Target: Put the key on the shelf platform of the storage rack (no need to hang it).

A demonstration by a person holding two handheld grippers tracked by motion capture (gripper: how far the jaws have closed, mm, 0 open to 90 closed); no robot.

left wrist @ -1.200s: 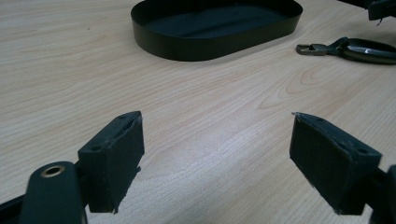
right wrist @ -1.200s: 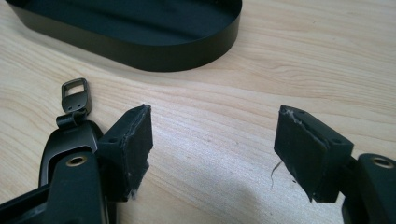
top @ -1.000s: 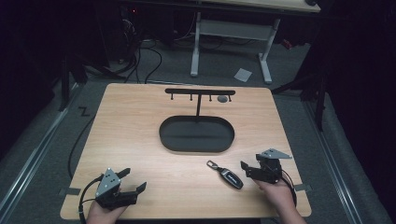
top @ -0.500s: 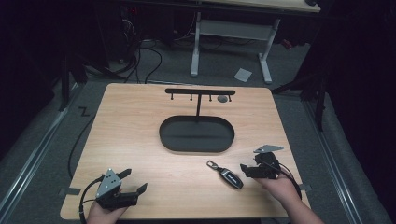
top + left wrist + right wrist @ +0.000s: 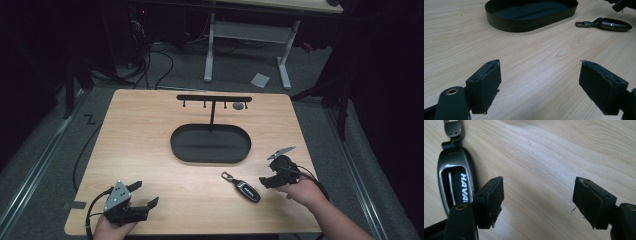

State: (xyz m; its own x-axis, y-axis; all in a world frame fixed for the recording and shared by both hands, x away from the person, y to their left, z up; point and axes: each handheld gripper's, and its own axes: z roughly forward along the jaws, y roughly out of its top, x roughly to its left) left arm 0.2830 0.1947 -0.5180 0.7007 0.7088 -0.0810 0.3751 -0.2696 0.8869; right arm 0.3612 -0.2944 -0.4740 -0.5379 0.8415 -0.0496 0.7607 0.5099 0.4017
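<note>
A car key (image 5: 243,187) is approached by the right gripper (image 5: 266,181), jaws wide, while the left gripper (image 5: 142,196) is held open near the table's (image 5: 150,135) edge; centring over the key is needed next.

Table (image 5: 150,150) brightly lit; dark surroundings; near jaws blurred

So the key fob (image 5: 243,188) is a slim, dark, glossy thing with a silver trim band around its face and white lettering that reads "HAVA" before it gets cut off. It's got a small metal clip loop on one end. It's lying flat on the wooden tabletop (image 5: 150,150), lower right of center in the high view, angled diagonally with the clip end pointing up-left. In the right gripper view it runs along the left edge (image 5: 455,177), clip end at the top.
</note>
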